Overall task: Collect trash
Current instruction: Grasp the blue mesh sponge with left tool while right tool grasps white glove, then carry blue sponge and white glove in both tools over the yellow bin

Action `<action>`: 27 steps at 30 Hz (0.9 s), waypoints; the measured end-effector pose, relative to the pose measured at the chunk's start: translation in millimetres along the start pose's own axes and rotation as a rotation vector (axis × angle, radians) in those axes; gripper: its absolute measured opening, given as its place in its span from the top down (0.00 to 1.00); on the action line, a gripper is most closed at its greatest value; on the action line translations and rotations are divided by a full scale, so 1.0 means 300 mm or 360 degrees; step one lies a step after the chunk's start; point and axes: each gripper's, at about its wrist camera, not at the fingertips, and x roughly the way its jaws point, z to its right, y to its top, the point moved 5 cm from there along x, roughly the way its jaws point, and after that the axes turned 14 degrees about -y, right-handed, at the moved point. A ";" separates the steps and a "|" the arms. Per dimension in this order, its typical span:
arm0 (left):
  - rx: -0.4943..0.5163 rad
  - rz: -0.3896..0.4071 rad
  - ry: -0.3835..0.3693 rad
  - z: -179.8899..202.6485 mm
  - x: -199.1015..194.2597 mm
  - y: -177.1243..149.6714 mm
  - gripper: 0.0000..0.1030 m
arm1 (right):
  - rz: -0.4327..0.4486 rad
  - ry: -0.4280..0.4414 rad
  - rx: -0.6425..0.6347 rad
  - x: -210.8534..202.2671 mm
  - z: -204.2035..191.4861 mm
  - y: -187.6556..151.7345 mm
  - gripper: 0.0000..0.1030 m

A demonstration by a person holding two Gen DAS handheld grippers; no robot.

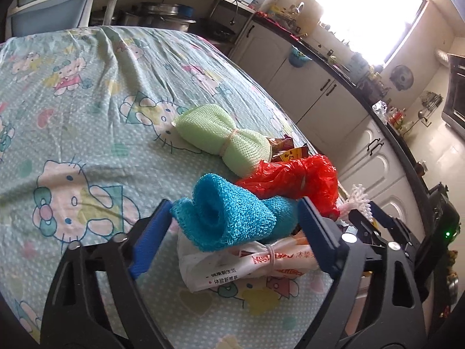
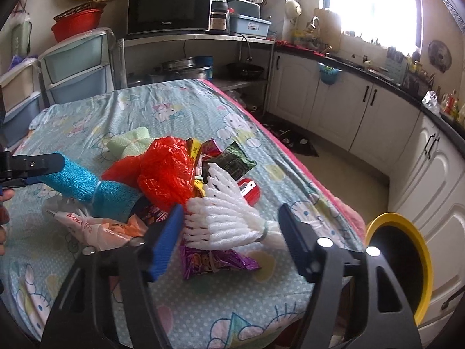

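Observation:
A pile of trash lies on the table with the Hello Kitty cloth [image 1: 72, 93]. My left gripper [image 1: 232, 212] is open with its blue fingers on either side of a blue mesh roll [image 1: 229, 212], which also shows in the right wrist view [image 2: 87, 184]. My right gripper [image 2: 231, 226] is open around a white foam net [image 2: 229, 218]. Between them lie a red plastic bag [image 2: 165, 171], a white printed bag [image 1: 232, 264], a green mesh bundle [image 1: 215, 136], a purple snack wrapper [image 2: 215, 261] and other wrappers [image 2: 232, 163].
A yellow-rimmed black bin [image 2: 398, 264] stands off the table's right edge. White kitchen cabinets [image 2: 363, 116] and a dark counter run along the right. Plastic drawers [image 2: 75, 67] and a shelf with a microwave [image 2: 170, 8] stand behind the table.

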 end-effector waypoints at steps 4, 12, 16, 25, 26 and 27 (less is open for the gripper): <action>-0.0015 -0.0018 0.0002 -0.009 0.004 0.003 0.44 | -0.0007 0.0039 -0.0008 0.005 -0.004 0.000 0.66; 0.0088 -0.0002 -0.0001 0.021 -0.010 0.008 0.85 | 0.0013 0.0039 0.0021 0.001 0.020 -0.005 0.85; 0.0142 0.0021 -0.0021 0.054 -0.022 0.017 0.90 | 0.0039 0.0034 0.0050 -0.013 0.049 -0.001 0.88; 0.0330 0.0075 -0.0081 0.194 -0.055 0.040 0.93 | 0.0115 0.0022 0.0148 -0.063 0.136 0.028 0.91; 0.0343 0.0081 -0.0090 0.209 -0.061 0.042 0.93 | 0.0124 0.0023 0.0156 -0.068 0.144 0.031 0.91; 0.0351 0.0087 -0.0097 0.219 -0.066 0.045 0.93 | 0.0133 0.0018 0.0165 -0.076 0.154 0.033 0.91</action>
